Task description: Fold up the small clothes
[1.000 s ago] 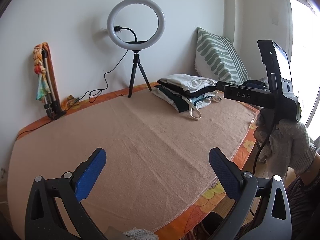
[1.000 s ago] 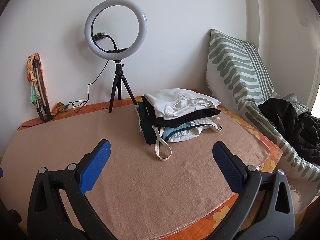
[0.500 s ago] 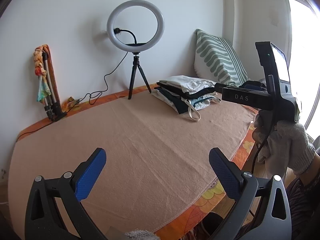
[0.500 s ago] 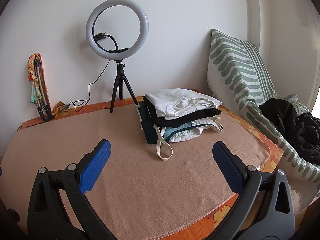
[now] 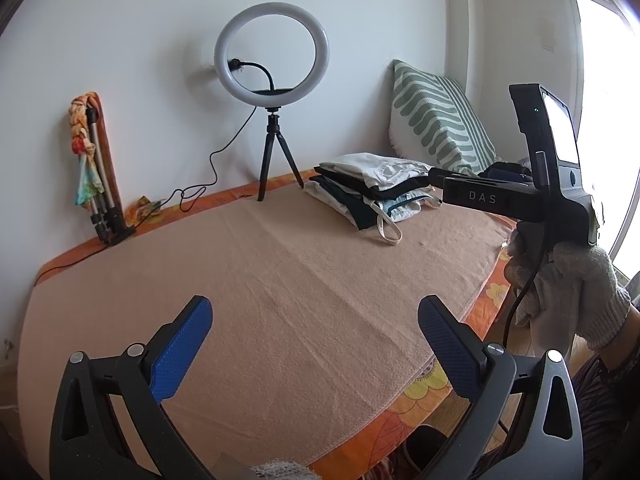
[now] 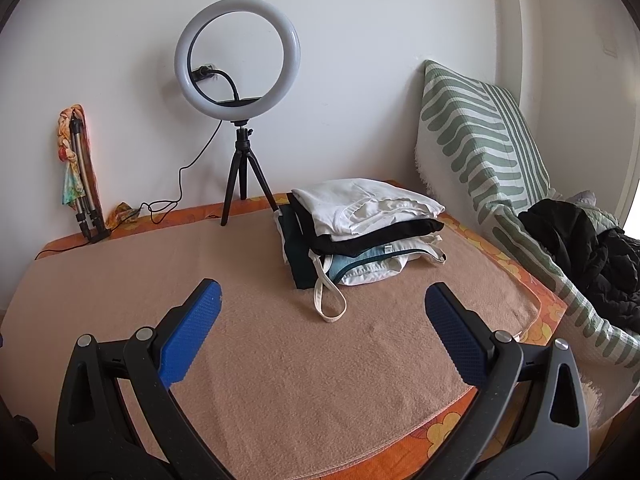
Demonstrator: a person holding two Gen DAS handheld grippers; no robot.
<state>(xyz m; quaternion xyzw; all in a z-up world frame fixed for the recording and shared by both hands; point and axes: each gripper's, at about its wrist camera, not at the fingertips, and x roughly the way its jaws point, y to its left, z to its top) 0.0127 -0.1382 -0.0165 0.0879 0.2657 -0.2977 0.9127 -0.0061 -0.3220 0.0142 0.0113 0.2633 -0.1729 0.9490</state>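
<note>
Stack of folded clothes (image 6: 360,236) on the beige-covered worktop (image 6: 280,360), just right of the ring light (image 6: 237,52), beyond the right gripper (image 6: 320,336), its fingers (image 6: 192,336) wide open and empty, left gripper (image 5: 316,350) also spread open, farther from the stack

Table (image 6: 280,380) under a tan woven cloth, orange floral cover at its edges.
Directly on it: a stack of folded white, black and teal clothes (image 6: 360,232), a black tripod ring light (image 6: 240,184) and a folded tripod wrapped in patterned fabric (image 6: 80,184).

Folded clothes stack (image 6: 360,236) (white on top)
</note>
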